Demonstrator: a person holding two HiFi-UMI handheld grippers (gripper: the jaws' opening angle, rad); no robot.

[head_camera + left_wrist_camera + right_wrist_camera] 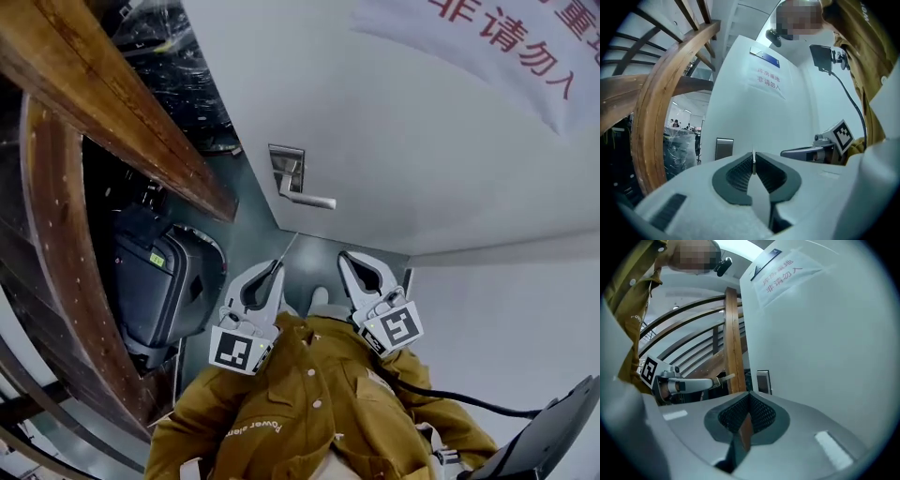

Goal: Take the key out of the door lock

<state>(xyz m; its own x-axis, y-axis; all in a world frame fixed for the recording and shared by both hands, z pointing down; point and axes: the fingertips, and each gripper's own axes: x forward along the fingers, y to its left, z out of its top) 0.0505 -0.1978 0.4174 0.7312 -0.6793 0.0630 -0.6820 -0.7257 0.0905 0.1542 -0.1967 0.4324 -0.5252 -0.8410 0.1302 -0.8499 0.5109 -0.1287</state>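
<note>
A steel lock plate (286,167) with a lever handle (314,200) is set in the white door (422,141). My left gripper (278,263) is held below the lock and apart from it, shut on a thin pale key (289,246). The key's edge (753,159) shows as a sliver between the pads, and its tip (725,377) pokes out in the right gripper view. My right gripper (345,256) hangs beside the left one, shut, with nothing between its fingers (740,411). In both gripper views the lock plate (724,148) (763,380) stands well beyond the jaws.
A curved brown wooden frame (56,244) and beam (122,112) rise at the left, with a black machine (159,281) behind them. A paper notice with red characters (506,37) hangs on the door. The person's mustard jacket (309,403) and a black cable (469,401) lie below the grippers.
</note>
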